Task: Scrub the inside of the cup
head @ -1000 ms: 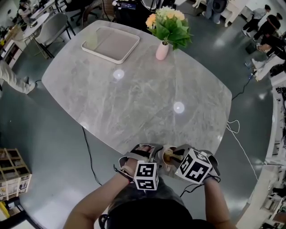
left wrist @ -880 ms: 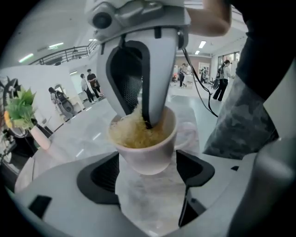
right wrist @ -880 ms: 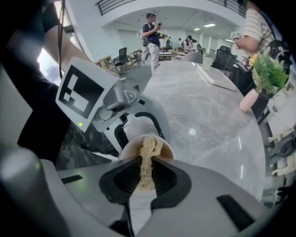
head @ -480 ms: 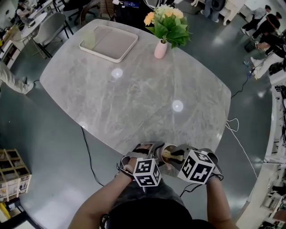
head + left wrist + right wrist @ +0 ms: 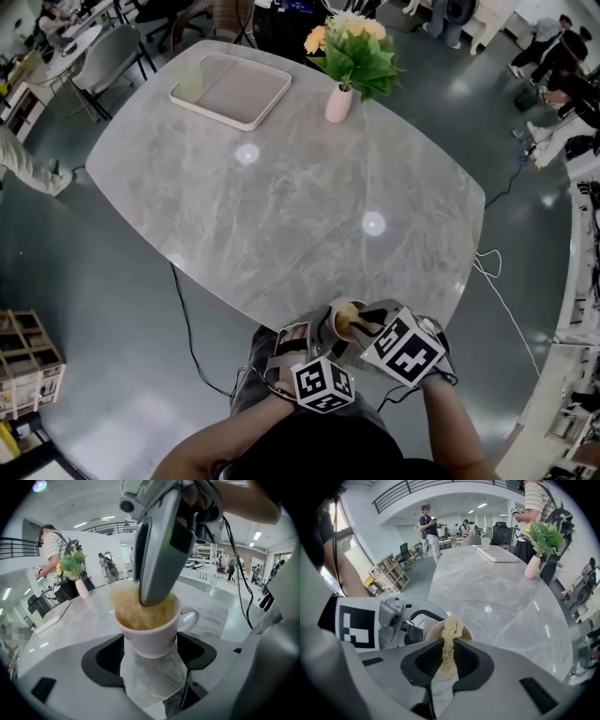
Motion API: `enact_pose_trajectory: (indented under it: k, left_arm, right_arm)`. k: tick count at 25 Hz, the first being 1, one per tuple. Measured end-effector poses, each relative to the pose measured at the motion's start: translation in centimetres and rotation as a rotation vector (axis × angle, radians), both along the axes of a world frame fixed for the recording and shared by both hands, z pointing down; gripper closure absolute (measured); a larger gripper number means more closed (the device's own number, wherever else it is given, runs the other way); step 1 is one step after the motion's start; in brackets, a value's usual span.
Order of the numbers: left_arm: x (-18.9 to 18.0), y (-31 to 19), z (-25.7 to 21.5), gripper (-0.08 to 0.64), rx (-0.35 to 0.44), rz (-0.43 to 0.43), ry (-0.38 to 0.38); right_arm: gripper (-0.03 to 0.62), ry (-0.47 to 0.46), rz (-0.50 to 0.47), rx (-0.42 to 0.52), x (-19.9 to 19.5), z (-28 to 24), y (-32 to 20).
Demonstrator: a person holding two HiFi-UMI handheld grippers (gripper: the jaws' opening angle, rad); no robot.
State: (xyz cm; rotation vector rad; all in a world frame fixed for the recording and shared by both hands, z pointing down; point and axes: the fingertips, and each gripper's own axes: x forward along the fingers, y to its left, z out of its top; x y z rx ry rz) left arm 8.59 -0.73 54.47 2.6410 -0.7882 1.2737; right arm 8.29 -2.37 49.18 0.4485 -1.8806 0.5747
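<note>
A pale pink cup (image 5: 343, 317) with a handle is held off the near edge of the table. My left gripper (image 5: 326, 339) is shut on the cup (image 5: 151, 637), one black pad against each side; its jaws have just closed a little further. From above, my right gripper (image 5: 362, 326) reaches into the cup, shut on a tan scrubbing pad (image 5: 449, 641). The pad (image 5: 133, 611) fills the cup's mouth. In the right gripper view the cup's rim (image 5: 432, 631) shows just beyond my right gripper (image 5: 447, 660). The cup's bottom is hidden.
The grey marble table (image 5: 281, 197) carries a white tray (image 5: 234, 92) with a pale green cup (image 5: 190, 84) at the far left and a pink vase of flowers (image 5: 339, 101). Cables (image 5: 187, 328) lie on the floor, a wooden crate (image 5: 28, 366) stands left, and people (image 5: 553, 66) are far right.
My left gripper has rolled, and its marker cube has swung lower and to the right. The cup's mouth now shows more plainly. The right gripper has stayed in the cup.
</note>
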Motion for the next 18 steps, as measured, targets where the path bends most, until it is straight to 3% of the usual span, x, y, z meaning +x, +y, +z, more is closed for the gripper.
enact_pose_trajectory:
  k: [5, 10, 12, 15, 18]
  left_arm:
    - [0.0, 0.5, -0.5, 0.212, 0.002, -0.043, 0.011]
    - [-0.3, 1.7, -0.3, 0.212, 0.003, 0.018, -0.013]
    - [-0.7, 1.8, 0.0, 0.21, 0.016, 0.039, -0.039]
    - [-0.9, 0.6, 0.5, 0.21, 0.02, 0.047, -0.055]
    - [-0.3, -0.3, 0.8, 0.184, 0.028, 0.12, -0.057]
  right_arm:
    - [0.532, 0.035, -0.065, 0.01, -0.5, 1.8, 0.5]
    - [0.532, 0.045, -0.385, 0.057, -0.7, 1.8, 1.5]
    - [0.532, 0.04, -0.471, 0.066, -1.0, 1.5, 1.8]
    - [0.532, -0.009, -0.51, 0.068, -1.5, 0.5, 1.9]
    - [0.532, -0.031, -0.527, 0.069, -1.5, -0.2, 1.9]
